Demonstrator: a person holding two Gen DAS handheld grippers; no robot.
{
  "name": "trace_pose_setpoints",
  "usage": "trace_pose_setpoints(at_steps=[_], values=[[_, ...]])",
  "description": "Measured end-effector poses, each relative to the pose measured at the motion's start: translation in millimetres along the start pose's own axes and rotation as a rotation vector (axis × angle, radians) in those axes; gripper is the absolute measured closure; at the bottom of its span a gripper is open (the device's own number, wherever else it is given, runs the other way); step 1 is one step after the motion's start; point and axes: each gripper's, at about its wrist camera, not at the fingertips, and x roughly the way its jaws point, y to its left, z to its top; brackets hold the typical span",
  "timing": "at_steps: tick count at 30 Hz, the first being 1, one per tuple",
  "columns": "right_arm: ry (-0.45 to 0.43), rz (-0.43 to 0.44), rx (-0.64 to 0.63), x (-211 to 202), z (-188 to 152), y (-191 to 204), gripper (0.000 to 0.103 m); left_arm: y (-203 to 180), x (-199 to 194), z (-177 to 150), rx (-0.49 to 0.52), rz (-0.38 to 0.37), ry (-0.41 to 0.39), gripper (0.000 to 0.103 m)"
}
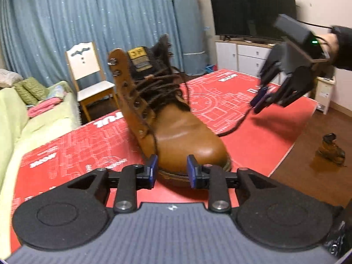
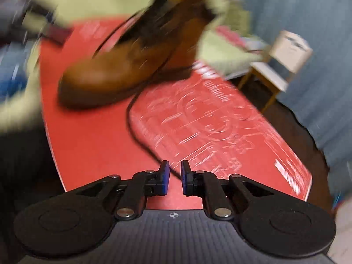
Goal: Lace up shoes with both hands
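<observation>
Left wrist view alone shows second boot on floor, left gripper released, right gripper released over lace.

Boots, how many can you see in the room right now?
2. One brown boot stands on the red mat, laces loose. A second boot sits on the wooden floor to the right of the mat. Others may be hidden out of view.

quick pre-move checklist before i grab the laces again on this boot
1. Left gripper open with nothing between its pads: ok.
2. Right gripper open: ok.
3. Loose lace end lying on the red mat, running toward the right gripper: ok.
4. Lace actually between the right pads: cannot tell, the view is blurred.
5. Brown boot upright on the mat: ok.
6. Top hooks laced: not ok.
</observation>
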Motion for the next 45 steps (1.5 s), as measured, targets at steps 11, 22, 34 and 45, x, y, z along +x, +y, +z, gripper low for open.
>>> trace_pose_setpoints(at_steps=[11,22,34,45], values=[[0.131,0.207,-0.219,49,40,-6,0.091,-26,4,-2,-0.017,-0.008,0.016,0.077],[-0.22,0.57,0.835,17,-19,-41,0.101,-61,9,21,-0.133,-0.128,0.012,0.077],[-0.623,0.793,1.376,20,-62,-35,0.101,-84,59,49,-0.059,-0.226,0.043,0.103],[-0.428,0.525,1.037,-5,-48,-28,0.093,-70,47,52,0.476,-0.152,0.077,0.103]])
